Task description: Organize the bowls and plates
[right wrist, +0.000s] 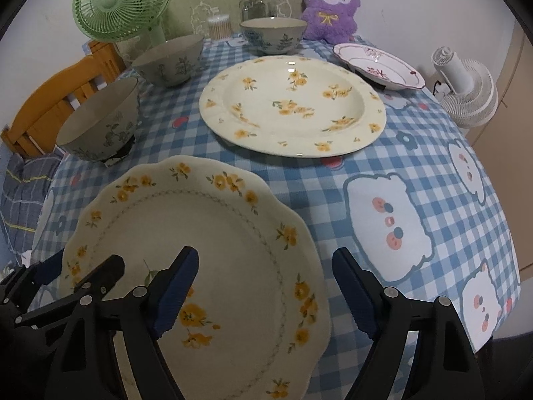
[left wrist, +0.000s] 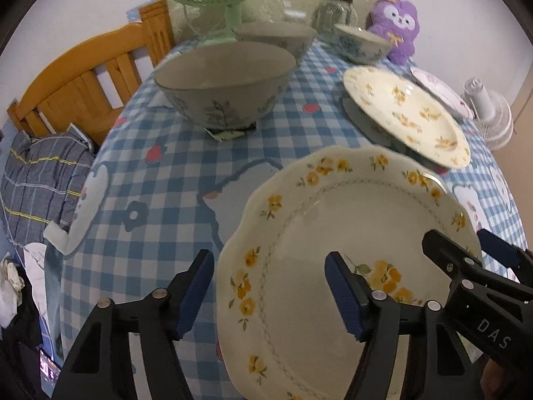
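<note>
On the checked tablecloth [right wrist: 433, 153] sit three plates and three bowls; left gripper [left wrist: 269, 293] and right gripper [right wrist: 266, 293] gape.

- A round surface [right wrist: 433, 153] carries everything, draped in a blue-and-white checked cloth printed with white animals and red hearts.
- Landmark: the large round cream plate with yellow flowers [right wrist: 293, 106], near the middle.
- Nearer than it: a scalloped cream plate with yellow flowers [right wrist: 213, 266].
- To its left: two grey bowls with leaf drawings [right wrist: 100, 126] [right wrist: 170, 61].
- Behind it: a blue-flowered bowl [right wrist: 273, 35], a clear glass jar [right wrist: 258, 3], a green fan [right wrist: 123, 3] and a purple plush toy [right wrist: 329, 8].
- To its right: a pink-rimmed scalloped plate [right wrist: 379, 65].
</note>
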Tool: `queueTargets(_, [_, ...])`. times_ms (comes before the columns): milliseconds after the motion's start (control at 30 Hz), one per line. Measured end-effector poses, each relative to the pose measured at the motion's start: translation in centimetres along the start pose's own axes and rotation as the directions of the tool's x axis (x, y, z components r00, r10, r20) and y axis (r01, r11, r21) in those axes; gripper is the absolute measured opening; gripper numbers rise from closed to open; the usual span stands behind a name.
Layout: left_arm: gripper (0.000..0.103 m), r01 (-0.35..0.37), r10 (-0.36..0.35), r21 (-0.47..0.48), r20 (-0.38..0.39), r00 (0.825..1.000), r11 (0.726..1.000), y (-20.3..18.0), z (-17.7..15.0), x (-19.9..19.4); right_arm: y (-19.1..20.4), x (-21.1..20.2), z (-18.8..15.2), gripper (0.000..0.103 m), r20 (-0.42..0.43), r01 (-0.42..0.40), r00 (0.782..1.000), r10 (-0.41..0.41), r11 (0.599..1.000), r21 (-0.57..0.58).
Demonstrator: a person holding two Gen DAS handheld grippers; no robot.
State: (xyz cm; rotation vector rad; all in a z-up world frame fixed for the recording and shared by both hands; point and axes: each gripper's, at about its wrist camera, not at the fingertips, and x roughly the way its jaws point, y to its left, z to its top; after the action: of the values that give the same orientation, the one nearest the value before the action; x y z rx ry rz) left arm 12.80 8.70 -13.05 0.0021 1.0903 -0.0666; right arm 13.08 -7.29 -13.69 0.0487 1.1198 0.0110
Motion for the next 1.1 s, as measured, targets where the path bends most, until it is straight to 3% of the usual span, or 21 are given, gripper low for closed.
queueTargets(67, [0.060,0.018,-0.018,0.001,-0.023,1.000,1.000,0.1,0.0,0.4,0.3,0.2,0.0,0.079,-0.009,0.012,1.000,-0.012,1.000,-0.004])
queueTargets(200, [0.055,0.040,-0.040,-0.010,-0.029,0.999,0.999,0.5,0.2,0.6,0.4,0.6,0.2,0.078,-0.029,0.041,0.999,-0.041,0.999,0.003])
queueTargets(433, [0.056,0.052,-0.052,-0.003,-0.036,0.998,0.999,0.5,0.5,0.7,0.4,1.4,0.1,0.070,-0.073,0.089,0.993,-0.089,0.996,-0.002])
queueTargets(867, [0.056,0.046,-0.046,-0.004,-0.035,0.998,0.999,0.4,0.6,0.8,0.2,1.5,0.1,0.070,-0.077,0.084,0.993,-0.084,0.996,0.000])
queueTargets(1100, [0.055,0.033,-0.034,-0.041,-0.033,0.999,0.999,0.3,0.5,0.3,-0.2,1.3,0.2,0.069,-0.096,0.043,0.994,-0.044,0.999,-0.012])
